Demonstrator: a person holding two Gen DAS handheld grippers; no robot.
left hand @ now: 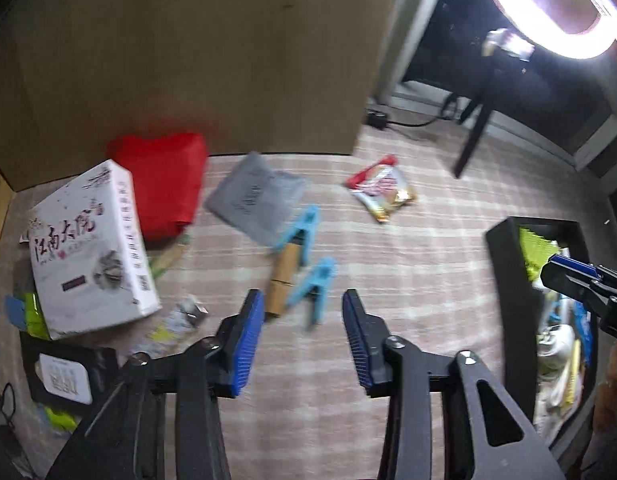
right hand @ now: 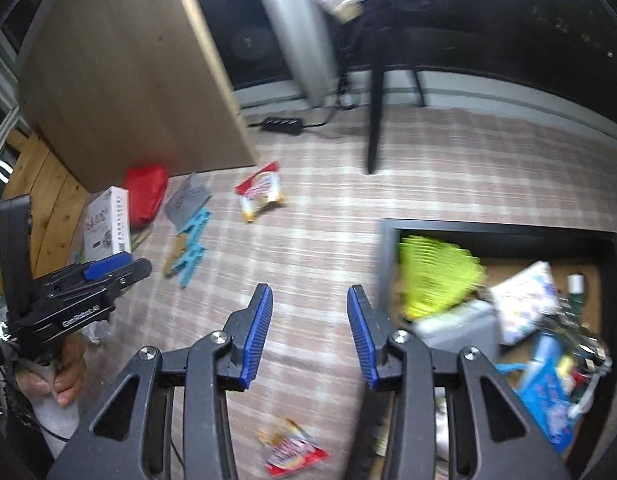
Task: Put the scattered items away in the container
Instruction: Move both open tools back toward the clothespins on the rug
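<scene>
Blue-padded, the left claw [left hand: 303,300] hung partly open and empty above two blue clips [left hand: 308,264]; the right claw [right hand: 310,300] gaped empty beside the half-filled container [right hand: 388,248]. Between picks; next, close on a clip.

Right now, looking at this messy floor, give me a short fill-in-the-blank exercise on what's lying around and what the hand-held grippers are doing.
1. The two clothes pegs on the checked mat are coloured ____.
2. The white book leans against a ____ bag.
3. The black container holds a crumpled ____-coloured item at its near-left corner.
4. Both the left hand-held gripper and the right hand-held gripper hold ____.

Missing words: blue; red; yellow-green; nothing
</scene>
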